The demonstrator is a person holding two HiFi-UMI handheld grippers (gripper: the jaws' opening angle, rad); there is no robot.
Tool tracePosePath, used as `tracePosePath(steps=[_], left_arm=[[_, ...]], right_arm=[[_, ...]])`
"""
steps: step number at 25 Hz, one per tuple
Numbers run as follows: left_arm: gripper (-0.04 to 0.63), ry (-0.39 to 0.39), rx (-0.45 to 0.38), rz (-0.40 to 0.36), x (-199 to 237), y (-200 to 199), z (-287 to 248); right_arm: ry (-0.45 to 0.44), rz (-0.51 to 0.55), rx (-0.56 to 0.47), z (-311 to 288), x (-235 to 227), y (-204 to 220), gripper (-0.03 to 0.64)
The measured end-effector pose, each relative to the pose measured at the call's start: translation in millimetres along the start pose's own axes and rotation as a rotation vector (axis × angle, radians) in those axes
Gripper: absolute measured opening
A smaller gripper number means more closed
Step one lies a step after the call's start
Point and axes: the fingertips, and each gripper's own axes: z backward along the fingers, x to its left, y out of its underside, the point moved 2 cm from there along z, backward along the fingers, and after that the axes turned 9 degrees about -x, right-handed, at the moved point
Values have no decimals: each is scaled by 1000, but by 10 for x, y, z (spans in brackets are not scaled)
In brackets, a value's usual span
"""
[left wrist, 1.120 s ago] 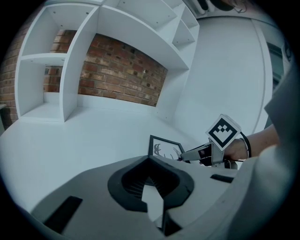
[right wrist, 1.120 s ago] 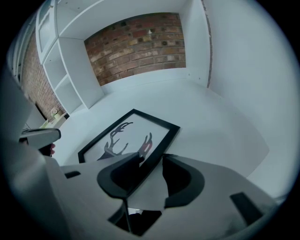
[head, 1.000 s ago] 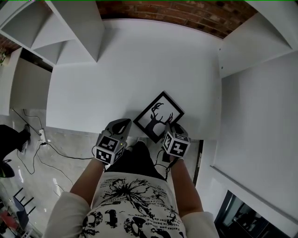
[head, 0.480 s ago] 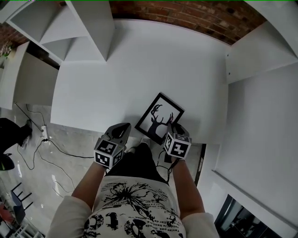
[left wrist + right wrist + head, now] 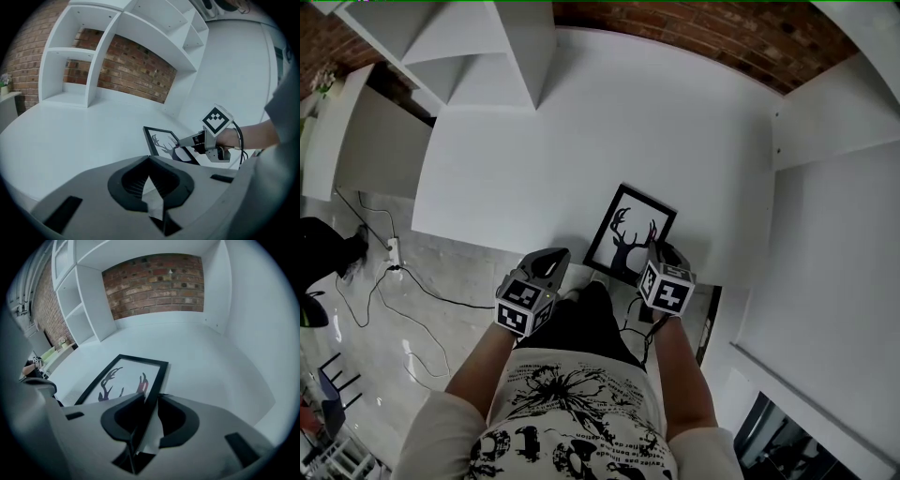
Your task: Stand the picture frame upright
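Note:
The black picture frame (image 5: 630, 232) with a deer silhouette lies near the front edge of the white table (image 5: 581, 122). It also shows in the left gripper view (image 5: 163, 142) and the right gripper view (image 5: 123, 376). My right gripper (image 5: 664, 253) is at the frame's near right corner. Its jaws are closing, with the frame's right edge between them (image 5: 150, 397) and the pads touching it. My left gripper (image 5: 551, 260) hangs off the table's front edge, left of the frame. It is shut and holds nothing (image 5: 149, 164).
White shelving (image 5: 478, 56) stands at the table's back left, in front of a brick wall (image 5: 694, 37). A white side panel (image 5: 825, 122) closes the right side. The floor to the left has cables (image 5: 394, 281).
The right gripper has slid its jaws over the frame's near right edge and narrowed them. The frame now sits turned more upright in the head view. The left gripper has barely moved.

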Motion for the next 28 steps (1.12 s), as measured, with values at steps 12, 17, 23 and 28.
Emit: tracePosePath(steps=[12,17,23,28], left_arm=[[3,51,54,89,-119,416,127],[3,112,48,262,-235,566,127],[3,98,41,443,-179,709,134],[3,124,42,505,-219,794,121]], right_arm=[[14,24,-11,120,211,149,71],[7,24,0,209,261,269,71],[8,5,15,333,308,405,71],[9,-4,24,406,320,479,71]])
